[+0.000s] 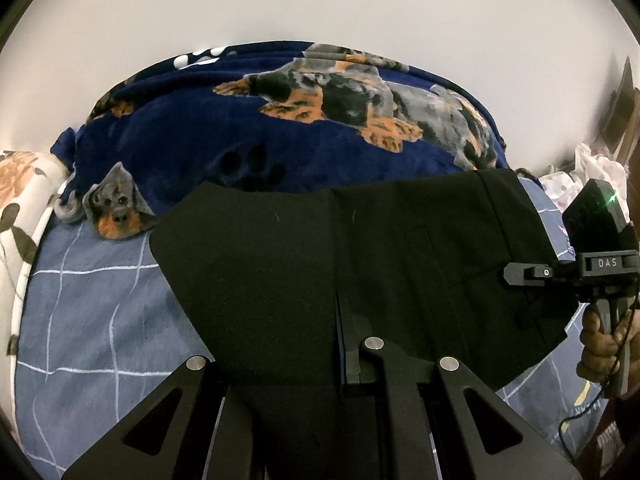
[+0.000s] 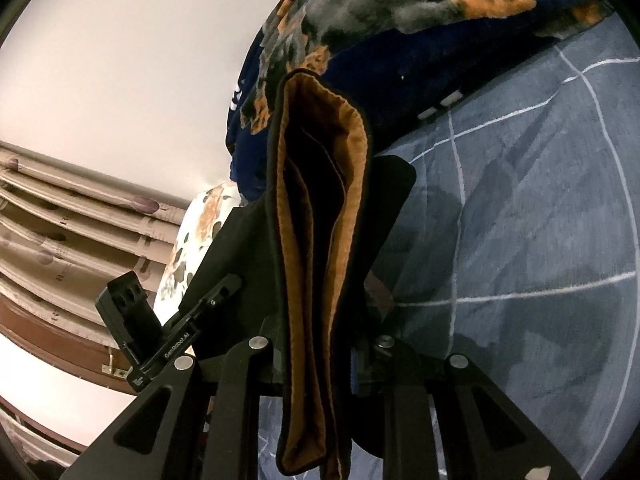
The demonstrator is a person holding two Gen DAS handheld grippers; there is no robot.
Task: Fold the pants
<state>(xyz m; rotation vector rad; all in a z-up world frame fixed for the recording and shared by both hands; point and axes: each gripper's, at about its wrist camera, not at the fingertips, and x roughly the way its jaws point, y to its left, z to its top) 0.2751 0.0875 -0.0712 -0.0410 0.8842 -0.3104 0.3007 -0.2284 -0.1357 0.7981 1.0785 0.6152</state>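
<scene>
Left claw (image 1: 344, 360) and right claw (image 2: 320, 360) pinching black pants (image 1: 320, 260), fabric stretched between them

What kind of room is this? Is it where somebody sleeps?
Most likely a bedroom. The pants are held over a bed with a blue checked sheet. A dog blanket is bunched behind, and a flowery pillow lies beside it.

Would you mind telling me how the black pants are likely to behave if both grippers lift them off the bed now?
The black pants will probably sag between the two grips, being soft cloth. The tan-lined waistband, already gaping open, looks thicker and may hold its shape more. On the blue checked bedsheet they would likely drag rather than slide.
</scene>
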